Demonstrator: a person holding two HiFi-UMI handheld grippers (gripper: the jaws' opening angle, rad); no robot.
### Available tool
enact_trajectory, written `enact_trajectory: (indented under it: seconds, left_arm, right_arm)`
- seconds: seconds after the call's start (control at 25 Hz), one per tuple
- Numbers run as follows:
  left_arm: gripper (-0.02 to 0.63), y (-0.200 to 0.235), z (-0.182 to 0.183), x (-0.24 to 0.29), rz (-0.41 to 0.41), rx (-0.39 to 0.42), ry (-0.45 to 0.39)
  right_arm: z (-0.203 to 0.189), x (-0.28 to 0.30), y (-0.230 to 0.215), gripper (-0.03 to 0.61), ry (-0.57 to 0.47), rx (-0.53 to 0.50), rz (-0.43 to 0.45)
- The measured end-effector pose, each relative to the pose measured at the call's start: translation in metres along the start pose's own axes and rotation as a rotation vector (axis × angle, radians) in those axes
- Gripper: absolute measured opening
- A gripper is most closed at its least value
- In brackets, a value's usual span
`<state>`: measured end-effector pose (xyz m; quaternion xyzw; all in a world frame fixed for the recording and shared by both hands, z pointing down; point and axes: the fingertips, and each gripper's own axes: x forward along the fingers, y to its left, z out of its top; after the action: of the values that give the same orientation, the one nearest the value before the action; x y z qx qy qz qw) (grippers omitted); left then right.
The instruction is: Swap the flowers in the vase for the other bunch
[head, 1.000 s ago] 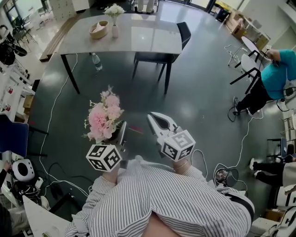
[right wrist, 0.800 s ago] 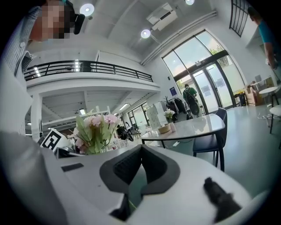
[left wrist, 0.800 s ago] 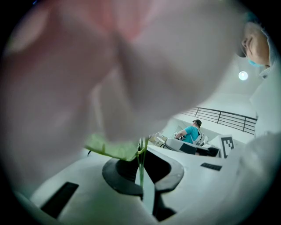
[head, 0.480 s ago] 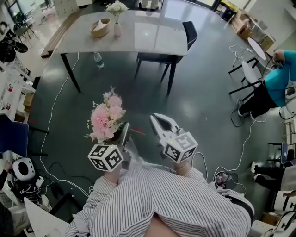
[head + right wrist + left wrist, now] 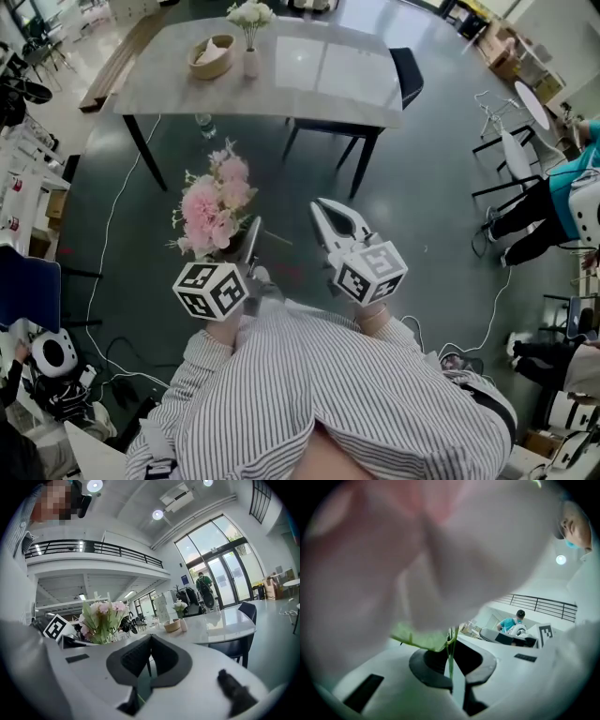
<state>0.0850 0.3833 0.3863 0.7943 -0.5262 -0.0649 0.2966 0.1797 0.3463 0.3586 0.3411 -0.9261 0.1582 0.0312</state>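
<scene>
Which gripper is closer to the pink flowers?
Left. The left gripper is shut on the stems of the pink flowers; the right gripper is off to their side, shut and empty.

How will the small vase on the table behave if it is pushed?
The vase looks narrow and tall, with white flowers above, so it probably tips easily. The table top looks glossy, so it may also slide.

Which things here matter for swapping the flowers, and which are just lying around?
Job: pink flower bunch in left gripper; white flowers in small pale vase.
Lying about: round wooden bowl, black chair, clear plastic bottle.
</scene>
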Motion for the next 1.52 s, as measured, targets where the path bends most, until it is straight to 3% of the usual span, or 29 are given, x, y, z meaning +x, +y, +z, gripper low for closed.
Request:
enact_trajectory:
  seconds: [0.36, 0.92, 1.52]
  left_arm:
    - [0.018, 0.072, 0.081, 0.058, -0.048, 0.037, 0.0]
    - [0.018, 0.117, 0.095, 0.094, -0.051, 0.054, 0.046]
    - [0.018, 0.168, 0.157, 0.186, -0.011, 0.09, 0.042]
  right_arm:
    - [0.035, 0.11, -0.022, 0.015, -0.028, -0.02, -0.032]
    - [0.02, 0.164, -0.038, 0.015, 0.048, -0.007, -0.056]
    - [0.058, 0.272, -0.097, 0.015, 0.055, -0.025, 0.014]
